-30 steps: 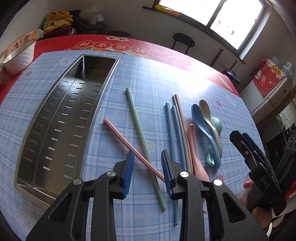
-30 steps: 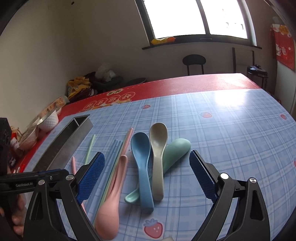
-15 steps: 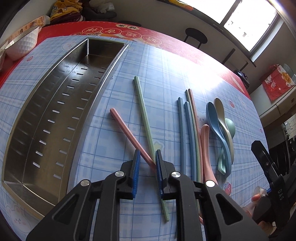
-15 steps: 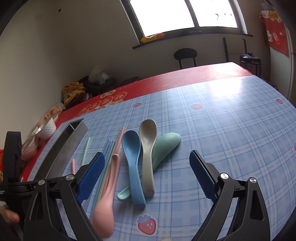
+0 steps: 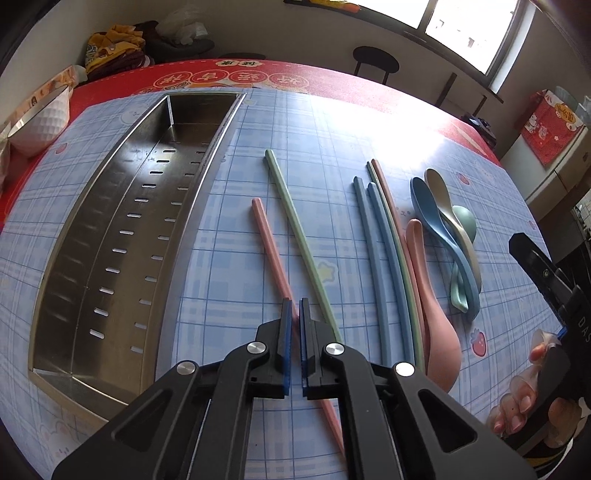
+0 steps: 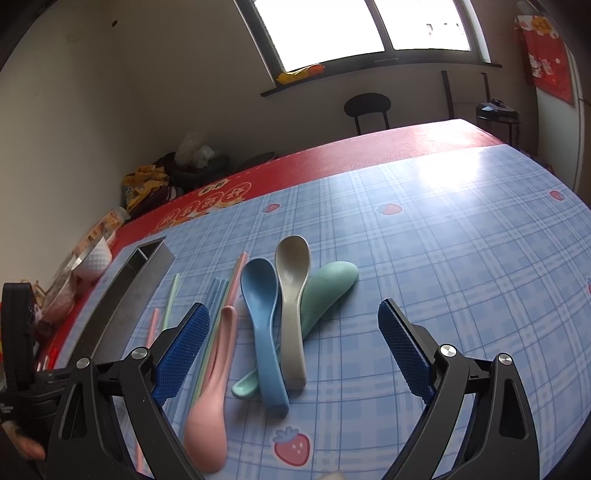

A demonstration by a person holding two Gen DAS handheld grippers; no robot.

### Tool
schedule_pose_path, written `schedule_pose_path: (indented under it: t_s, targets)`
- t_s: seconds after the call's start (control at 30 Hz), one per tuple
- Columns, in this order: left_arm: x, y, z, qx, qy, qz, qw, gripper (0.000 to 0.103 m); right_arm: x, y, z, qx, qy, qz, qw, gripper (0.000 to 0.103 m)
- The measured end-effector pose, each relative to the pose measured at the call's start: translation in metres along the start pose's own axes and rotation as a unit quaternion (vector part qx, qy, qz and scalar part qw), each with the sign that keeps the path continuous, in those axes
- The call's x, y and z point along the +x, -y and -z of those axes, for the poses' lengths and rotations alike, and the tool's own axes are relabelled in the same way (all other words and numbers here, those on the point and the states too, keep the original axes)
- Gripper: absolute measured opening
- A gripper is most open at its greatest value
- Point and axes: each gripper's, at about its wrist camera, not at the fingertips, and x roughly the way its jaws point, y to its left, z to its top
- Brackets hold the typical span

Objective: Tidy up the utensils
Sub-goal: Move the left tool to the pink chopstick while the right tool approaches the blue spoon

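L gripper point(image 5: 294, 306) pinches the pink chopstick point(image 5: 271, 251) at 6 o'clock, tray point(image 5: 122, 206) rim near at 9. R gripper point(image 6: 291, 336) gapes wide over spoons point(image 6: 280, 306); open plaid tablecloth point(image 6: 461, 258) toward 2, window point(image 6: 354, 26) behind.

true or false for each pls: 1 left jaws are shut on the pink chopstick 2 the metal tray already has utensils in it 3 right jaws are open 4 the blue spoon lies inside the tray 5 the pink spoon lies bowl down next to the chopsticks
1. True: the left gripper is clamped on the pink chopstick.
2. False: the metal tray holds nothing.
3. True: the right gripper is wide open, holding nothing.
4. False: the blue spoon lies on the tablecloth, among the other spoons.
5. True: the pink spoon lies bowl down beside the blue chopsticks.
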Motion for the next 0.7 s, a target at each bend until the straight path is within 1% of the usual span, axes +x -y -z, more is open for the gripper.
schedule_pose_path:
  t_s: [0.03,0.23,0.37,0.47,0.5,0.57,0.63,0.7]
  targets:
    - [0.000,0.002,0.004,0.006,0.001,-0.002,1.0000,0.007,0.000,0.000,0.000,0.000,0.000,0.000,1.000,0.090]
    - [-0.007,0.019,0.025,0.060,0.036,-0.040,0.9967,0.007,0.000,-0.001,0.002,-0.003,-0.001,-0.002,1.000,0.089]
    - [-0.008,0.025,0.031,0.076,0.052,-0.058,0.9941,0.009,0.001,0.001,0.002,-0.002,-0.004,-0.001,1.000,0.089]
    - [-0.009,0.022,0.032,0.073,0.051,-0.059,0.9943,0.012,0.002,0.000,0.002,-0.001,-0.006,-0.001,1.000,0.090]
    - [-0.010,0.021,0.033,0.069,0.050,-0.058,0.9947,0.014,0.002,0.000,0.001,-0.001,-0.006,-0.002,1.000,0.090]
    - [-0.011,0.019,0.037,0.065,0.043,-0.051,0.9956,0.015,0.002,-0.001,0.002,-0.003,-0.006,-0.002,1.000,0.089]
    - [-0.012,0.018,0.041,0.065,0.028,-0.038,0.9968,0.016,0.002,-0.001,0.002,-0.005,-0.007,-0.003,1.000,0.089]
    - [-0.016,0.020,0.048,0.072,0.028,-0.037,0.9963,0.016,0.002,-0.002,0.002,-0.005,-0.007,-0.004,1.000,0.089]
